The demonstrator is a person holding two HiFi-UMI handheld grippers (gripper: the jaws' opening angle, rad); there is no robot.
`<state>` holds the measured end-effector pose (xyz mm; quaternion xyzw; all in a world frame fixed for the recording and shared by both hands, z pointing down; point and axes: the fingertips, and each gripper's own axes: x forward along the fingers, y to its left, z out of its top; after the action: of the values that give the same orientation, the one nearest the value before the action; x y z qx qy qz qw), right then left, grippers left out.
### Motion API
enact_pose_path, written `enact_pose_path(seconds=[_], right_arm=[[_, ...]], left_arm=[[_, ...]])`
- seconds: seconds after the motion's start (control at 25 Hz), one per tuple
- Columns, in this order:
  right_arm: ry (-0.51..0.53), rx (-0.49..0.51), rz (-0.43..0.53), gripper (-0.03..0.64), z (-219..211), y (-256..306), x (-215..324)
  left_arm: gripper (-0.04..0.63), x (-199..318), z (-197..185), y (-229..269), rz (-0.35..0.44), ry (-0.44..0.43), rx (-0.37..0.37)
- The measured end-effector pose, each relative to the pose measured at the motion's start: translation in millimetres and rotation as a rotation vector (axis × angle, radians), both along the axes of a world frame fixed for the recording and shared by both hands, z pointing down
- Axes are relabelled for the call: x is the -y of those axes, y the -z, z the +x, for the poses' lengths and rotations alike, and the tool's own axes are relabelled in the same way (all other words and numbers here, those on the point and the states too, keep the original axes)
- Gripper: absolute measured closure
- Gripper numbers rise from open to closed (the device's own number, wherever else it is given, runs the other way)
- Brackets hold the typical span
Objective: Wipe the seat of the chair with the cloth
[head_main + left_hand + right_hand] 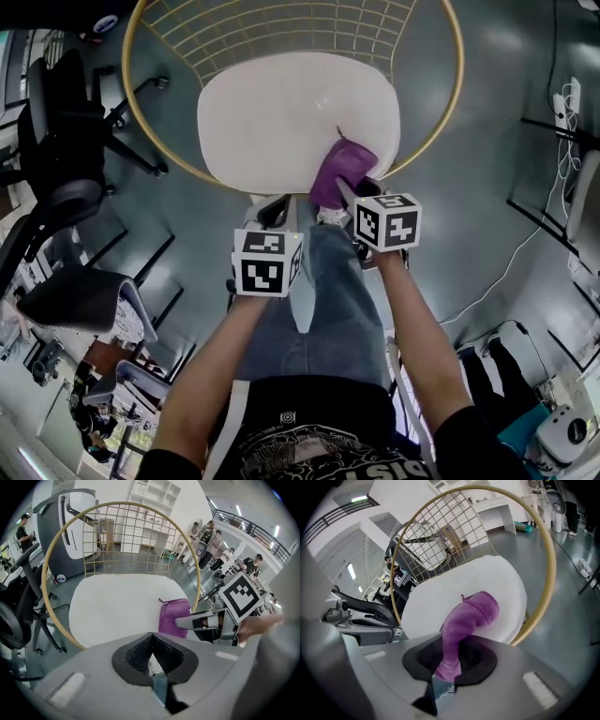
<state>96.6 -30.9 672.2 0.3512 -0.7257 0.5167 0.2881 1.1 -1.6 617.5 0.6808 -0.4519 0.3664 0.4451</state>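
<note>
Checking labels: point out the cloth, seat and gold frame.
cloth (337, 169), head view, middle of the purple bundle.
seat (281, 112), head view, bare white centre.
gold frame (543, 599), right gripper view, hoop's right side.

Black office chair (61, 141) at left edge of head view, on glossy grey floor (497, 112). White power strip (570, 101) at right edge. White shelving (157, 494) top centre of left gripper view. People (208, 538) standing upper right, near a dark railing (243, 522).
</note>
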Motion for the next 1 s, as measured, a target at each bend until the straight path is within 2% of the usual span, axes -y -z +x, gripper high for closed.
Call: enact_pose_path(seconds=[0.6, 0.76, 1.0], right_arm=[[-0.126, -0.036, 0.033, 0.557, 84.4, 19.6, 18.2], [-0.099, -0.019, 0.056, 0.557, 79.3, 39.9, 26.2], [-0.001, 0.02, 0.17, 0.557, 48.9, 104.3, 39.5]], left_arm=[[0.594, 11.9, 47.8, 19.0, 0.028, -0.048, -0.001], [0.595, 19.8, 49.8, 35.5, 0.059, -0.038, -0.003], [0.595, 36.4, 52.7, 75.1, 0.124, 0.004, -0.035]])
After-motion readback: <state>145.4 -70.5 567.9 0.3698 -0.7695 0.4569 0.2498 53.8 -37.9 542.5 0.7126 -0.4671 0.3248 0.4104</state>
